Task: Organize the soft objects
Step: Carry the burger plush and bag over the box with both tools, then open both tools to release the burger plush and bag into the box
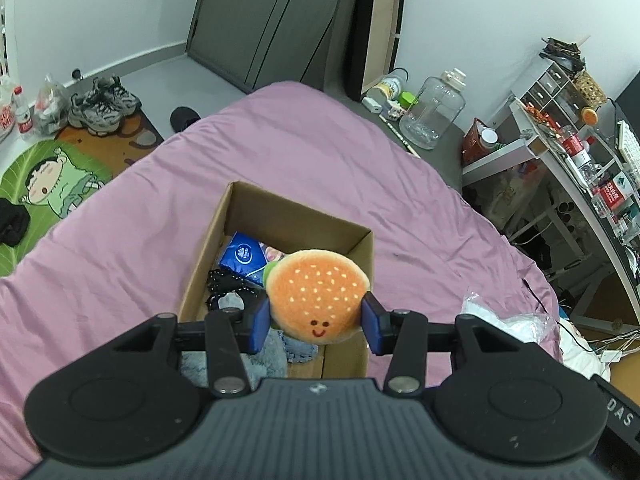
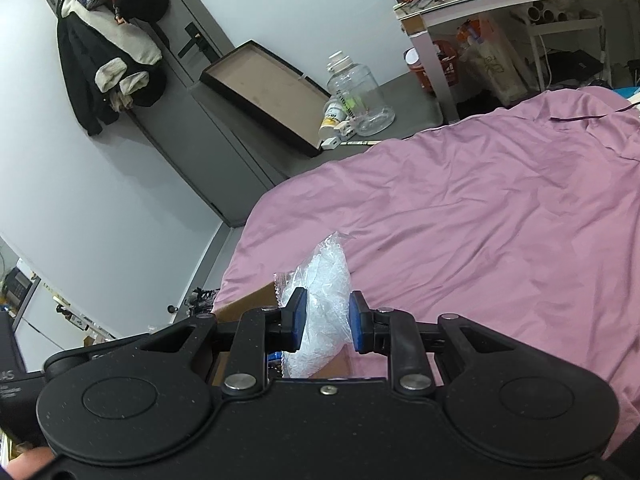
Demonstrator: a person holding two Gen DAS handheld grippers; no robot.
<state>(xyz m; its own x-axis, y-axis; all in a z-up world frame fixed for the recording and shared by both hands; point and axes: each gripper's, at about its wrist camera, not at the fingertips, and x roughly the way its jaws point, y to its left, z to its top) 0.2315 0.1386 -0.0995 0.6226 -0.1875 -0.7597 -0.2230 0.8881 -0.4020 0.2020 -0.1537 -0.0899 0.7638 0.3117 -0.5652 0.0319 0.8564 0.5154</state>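
Our left tongs [image 1: 316, 322] pinch a burger plush [image 1: 317, 297] over the cardboard box [image 1: 296, 216]; at three o'clock, our right tongs [image 2: 326, 322] pinch a crinkled plastic bag [image 2: 324, 280].

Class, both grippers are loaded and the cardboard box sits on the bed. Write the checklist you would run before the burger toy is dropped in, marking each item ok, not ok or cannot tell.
1. Burger toy clamped in the left gripper: ok.
2. Toy above the cardboard box opening: ok.
3. Room left in the box beside the blue packet and blue towel: ok.
4. Plastic bag secure in the right gripper: ok.
5. Right gripper clear of the drop path: cannot tell.
6. Box flat on the pink sheet: ok.
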